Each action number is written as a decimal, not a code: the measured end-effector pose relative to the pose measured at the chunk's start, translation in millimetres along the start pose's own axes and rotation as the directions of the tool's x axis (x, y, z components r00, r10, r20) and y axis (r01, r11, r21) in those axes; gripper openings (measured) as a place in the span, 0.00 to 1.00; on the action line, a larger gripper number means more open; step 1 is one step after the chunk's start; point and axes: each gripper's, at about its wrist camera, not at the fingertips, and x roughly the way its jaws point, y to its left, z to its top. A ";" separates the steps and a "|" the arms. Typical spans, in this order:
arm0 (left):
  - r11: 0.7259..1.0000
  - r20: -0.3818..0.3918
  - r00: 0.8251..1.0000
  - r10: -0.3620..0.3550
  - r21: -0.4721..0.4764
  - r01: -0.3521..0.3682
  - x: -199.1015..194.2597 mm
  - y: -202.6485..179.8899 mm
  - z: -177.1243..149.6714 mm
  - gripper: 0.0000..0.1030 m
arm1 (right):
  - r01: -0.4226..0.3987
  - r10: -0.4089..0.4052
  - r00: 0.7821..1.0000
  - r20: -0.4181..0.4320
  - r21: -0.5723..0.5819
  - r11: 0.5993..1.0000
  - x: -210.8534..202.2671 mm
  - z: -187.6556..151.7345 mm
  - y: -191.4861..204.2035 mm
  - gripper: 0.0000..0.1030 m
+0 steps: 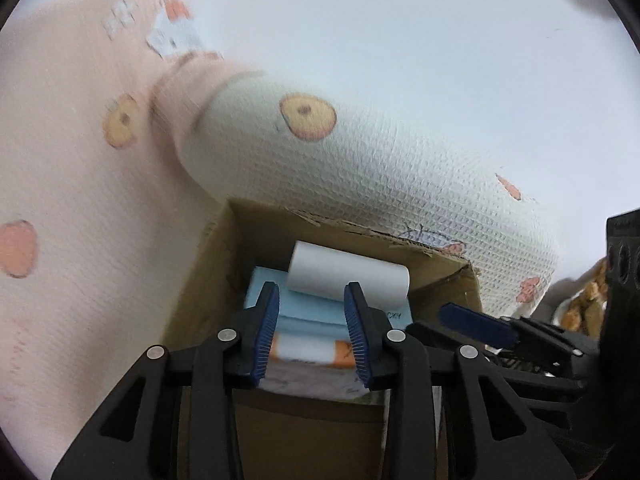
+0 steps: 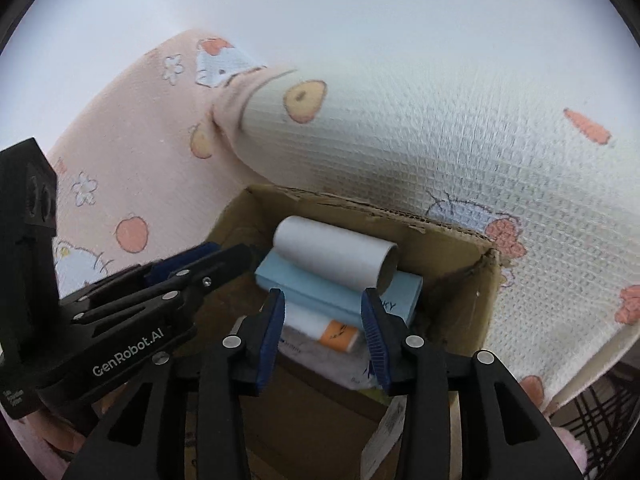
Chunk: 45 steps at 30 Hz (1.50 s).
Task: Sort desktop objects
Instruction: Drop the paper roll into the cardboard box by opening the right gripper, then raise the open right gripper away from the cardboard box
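We are logging "GenRobot.AI" on the left gripper [image 2: 212, 256] — white roll [image 2: 334, 256] lying crosswise in the box [image 2: 456, 304] — both the left and the right gripper [image 2: 326, 336] gaping, empty.

Supporting surface: soft bedding, a pale pink waffle-textured fabric [image 2: 132, 168] printed with peaches, flowers and small animal figures, adjoining a cream-white waffle-textured cover [image 2: 460, 148] printed with carrots and orange fruit. The two meet at a gathered seam towards the far left.

Resting on it: one open brown corrugated cardboard box [image 2: 452, 312], far rim torn and ragged, pressed against the cream cover behind. Its left wall [image 1: 200, 280] borders the pink fabric.

At the right edge: dark wire grid [image 2: 604, 420], partly seen.
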 end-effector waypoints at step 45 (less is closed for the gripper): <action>0.962 0.186 0.944 0.272 -0.049 -0.268 -156.3 -20.3 -121.9 0.57 | 0.105 -0.096 0.992 0.079 -0.122 0.987 -122.7 -96.7 72.4 0.59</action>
